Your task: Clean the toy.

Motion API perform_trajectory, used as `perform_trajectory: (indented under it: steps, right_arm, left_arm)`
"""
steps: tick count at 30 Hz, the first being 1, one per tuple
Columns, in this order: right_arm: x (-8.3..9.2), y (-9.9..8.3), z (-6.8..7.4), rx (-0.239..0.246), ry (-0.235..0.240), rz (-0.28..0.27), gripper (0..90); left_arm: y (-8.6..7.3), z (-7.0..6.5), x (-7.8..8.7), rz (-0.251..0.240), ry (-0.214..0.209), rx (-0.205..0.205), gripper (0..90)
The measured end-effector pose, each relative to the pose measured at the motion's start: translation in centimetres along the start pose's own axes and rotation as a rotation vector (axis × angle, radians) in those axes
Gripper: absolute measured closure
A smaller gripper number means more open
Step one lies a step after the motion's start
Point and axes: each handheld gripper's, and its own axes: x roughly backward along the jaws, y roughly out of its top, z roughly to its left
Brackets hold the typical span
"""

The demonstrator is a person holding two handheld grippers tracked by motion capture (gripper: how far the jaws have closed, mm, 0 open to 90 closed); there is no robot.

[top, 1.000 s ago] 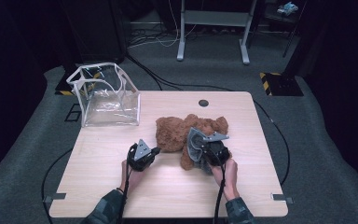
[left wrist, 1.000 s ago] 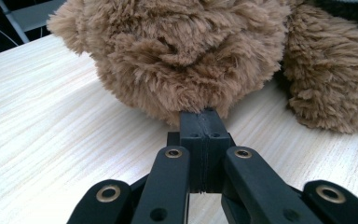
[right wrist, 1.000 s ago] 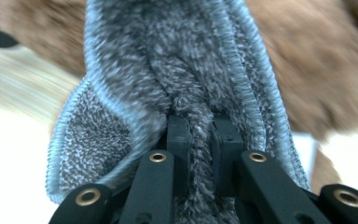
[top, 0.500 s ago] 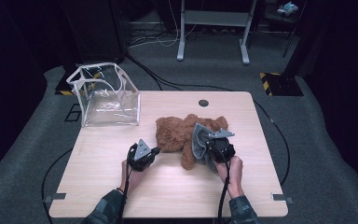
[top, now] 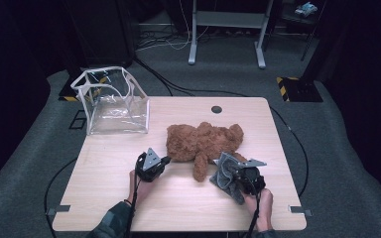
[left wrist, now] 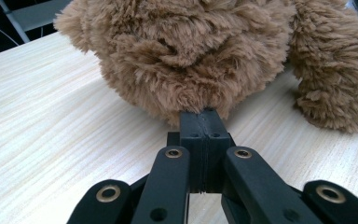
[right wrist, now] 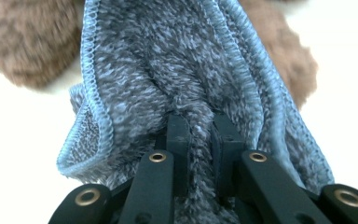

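From the high view, my right tongs (top: 228, 174) are clamped on a grey cloth (top: 224, 176) near the front right of the bench (top: 109, 198), just beside the brown teddy bear (top: 203, 144) that lies across the middle, and my left tongs (top: 162, 161) sit pressed together at the bear's near flank. A clear plastic bag (top: 111, 101) stands well apart at the far left corner. I judge the step in hand to be bringing the cloth onto the bear to wipe or cover it, so I should keep my grip on the fold firm and lay the cloth flat on the fur, not bunched. In the left gripper view, my left tongs (left wrist: 204, 122) are together with nothing between them, their tips touching the teddy bear's (left wrist: 191, 51) shaggy tan fur; used as a gentle stop, they should keep the toy from sliding. In the right gripper view, my right tongs (right wrist: 200, 126) pinch a ridge of the cloth (right wrist: 168, 60), a thick grey pile edged in blue stitching, fanning upward, with the bear's fur (right wrist: 23, 42) behind it.
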Motion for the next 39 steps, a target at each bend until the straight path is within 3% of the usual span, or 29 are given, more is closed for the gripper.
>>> perform_trajectory:
  steps: [2, 5, 9, 11, 12, 15, 17, 18, 22, 25, 29, 35, 37, 39]
  right_arm:
    - [0.2, -0.1, -0.2, 0.000, -0.001, 0.013, 80.6]
    - [0.7, 0.6, 0.1, 0.009, 0.013, -0.014, 80.4]
    - [1.5, 2.9, 0.9, 0.046, 0.030, -0.096, 80.1]
    - [1.5, 3.6, 1.1, 0.058, 0.034, -0.108, 80.0]
    - [1.1, 4.8, 1.4, 0.067, 0.037, -0.121, 79.9]
    - [-0.2, 5.6, 1.4, 0.079, 0.026, -0.085, 79.9]
    - [-0.6, 5.5, 1.2, 0.071, 0.023, -0.071, 79.9]
    - [-1.0, 4.9, 0.8, 0.047, 0.026, -0.051, 80.0]
    - [-1.1, 2.7, 0.1, 0.033, 0.028, -0.028, 80.3]
    - [-0.6, 1.1, -0.4, 0.029, 0.043, -0.010, 80.3]
    - [0.5, 0.6, -0.5, 0.024, 0.056, 0.027, 80.2]
    - [2.9, 3.6, -1.3, 0.024, 0.035, -0.111, 80.1]
    - [2.6, 4.9, -1.5, 0.019, 0.016, -0.134, 80.1]
    - [1.6, 5.7, -1.7, 0.018, 0.002, -0.120, 80.1]
  left_arm:
    - [0.0, 0.0, 0.0, 0.003, -0.001, -0.001, 89.7]
    - [0.0, 0.0, 0.0, 0.004, -0.002, -0.003, 89.7]
    - [0.0, 0.0, 0.0, 0.002, -0.001, -0.004, 89.7]
    - [0.0, 0.0, 0.0, 0.002, -0.001, -0.004, 89.7]
    - [0.0, 0.0, 0.0, 0.001, -0.001, -0.004, 89.7]
    - [0.0, 0.0, 0.0, 0.003, -0.002, -0.003, 89.7]
    - [0.0, 0.0, 0.0, 0.002, -0.003, -0.003, 89.7]
    - [0.0, 0.0, 0.0, 0.002, -0.002, -0.004, 89.7]
    - [0.0, 0.0, 0.0, 0.004, -0.001, -0.005, 89.7]
    - [0.0, 0.0, 0.0, 0.006, 0.000, -0.010, 89.7]
    - [0.0, 0.0, 0.0, 0.006, 0.003, -0.013, 89.7]
    - [0.0, -0.1, 0.0, 0.006, 0.005, -0.014, 89.7]
    - [0.0, -0.1, 0.0, 0.007, 0.004, -0.013, 89.7]
    - [0.0, -0.1, 0.0, 0.006, 0.004, -0.012, 89.7]
